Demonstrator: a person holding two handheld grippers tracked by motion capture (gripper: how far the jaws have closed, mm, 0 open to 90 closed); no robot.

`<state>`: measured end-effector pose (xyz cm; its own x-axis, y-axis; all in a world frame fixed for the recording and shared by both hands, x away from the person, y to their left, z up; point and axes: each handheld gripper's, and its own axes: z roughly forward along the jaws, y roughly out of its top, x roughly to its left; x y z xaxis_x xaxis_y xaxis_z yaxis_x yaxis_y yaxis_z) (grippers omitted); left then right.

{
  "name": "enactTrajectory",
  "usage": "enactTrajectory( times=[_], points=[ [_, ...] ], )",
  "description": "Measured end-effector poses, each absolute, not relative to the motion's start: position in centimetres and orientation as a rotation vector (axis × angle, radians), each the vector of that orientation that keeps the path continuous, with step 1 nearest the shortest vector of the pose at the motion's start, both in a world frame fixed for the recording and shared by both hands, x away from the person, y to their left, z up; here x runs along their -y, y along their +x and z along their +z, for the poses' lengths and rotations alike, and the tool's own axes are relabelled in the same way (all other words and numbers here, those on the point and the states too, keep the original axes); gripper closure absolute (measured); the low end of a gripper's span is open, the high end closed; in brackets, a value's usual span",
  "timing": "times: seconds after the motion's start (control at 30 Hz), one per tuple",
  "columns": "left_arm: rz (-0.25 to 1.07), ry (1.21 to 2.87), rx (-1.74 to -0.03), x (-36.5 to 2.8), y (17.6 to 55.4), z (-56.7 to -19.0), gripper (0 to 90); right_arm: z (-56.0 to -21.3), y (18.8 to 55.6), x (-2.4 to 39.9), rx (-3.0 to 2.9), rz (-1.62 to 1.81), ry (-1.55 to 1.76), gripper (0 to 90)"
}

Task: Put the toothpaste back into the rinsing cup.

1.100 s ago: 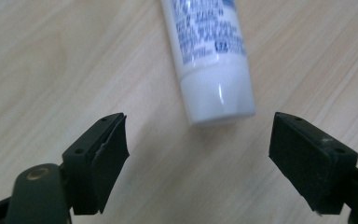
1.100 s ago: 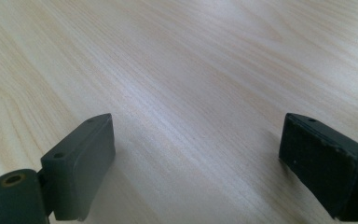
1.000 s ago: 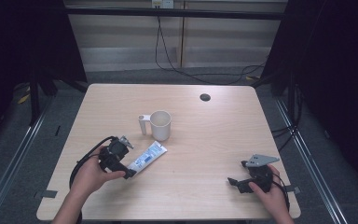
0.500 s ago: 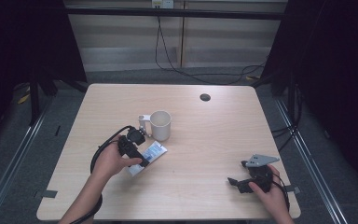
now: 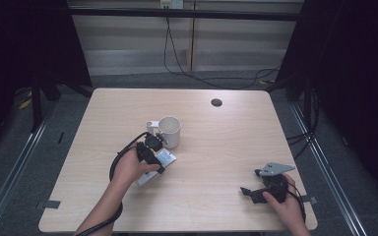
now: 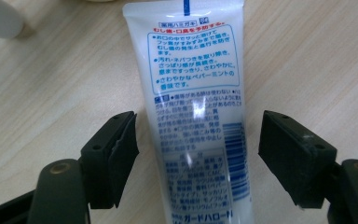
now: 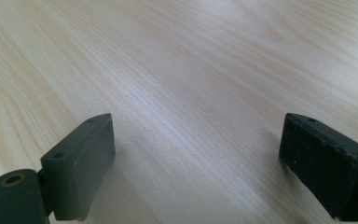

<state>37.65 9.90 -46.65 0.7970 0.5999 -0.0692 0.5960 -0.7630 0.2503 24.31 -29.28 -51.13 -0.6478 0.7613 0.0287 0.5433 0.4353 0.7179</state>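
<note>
A white toothpaste tube [image 6: 196,70] with blue and red print lies flat on the wooden table [image 5: 216,147]; in the high view the tube [image 5: 167,158] sits just in front of a white mug [image 5: 170,132]. My left gripper [image 6: 196,126] hangs over the tube's middle with a jaw on either side. Its jaws have just been closing, but a gap shows between each pad and the tube. In the high view the left gripper [image 5: 156,160] covers part of the tube. My right gripper [image 7: 196,135] rests open over bare wood at the front right [image 5: 248,193].
The mug's handle [image 5: 151,126] points left, close to the left gripper's body. A black round grommet [image 5: 216,102] sits near the table's far edge. The left gripper's cable [image 5: 115,162] loops beside the left hand. Dark floor and metal rails surround the table.
The left hand has moved up and to the right, bringing its gripper from beside the tube to over it. The right hand has stayed put.
</note>
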Motion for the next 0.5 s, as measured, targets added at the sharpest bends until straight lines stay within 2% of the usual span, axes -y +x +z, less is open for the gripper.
enactTrajectory(
  times=[0.43,0.5],
  points=[
    [0.048,2.770,-0.953,-8.8,37.9,-47.1,36.5,-51.1,24.3,29.3,-2.392,1.032,1.123,9.8],
    [0.054,2.759,-0.973,-8.7,37.8,-47.0,40.3,-51.1,24.3,29.3,-2.392,1.032,1.123,9.9]
  ],
)
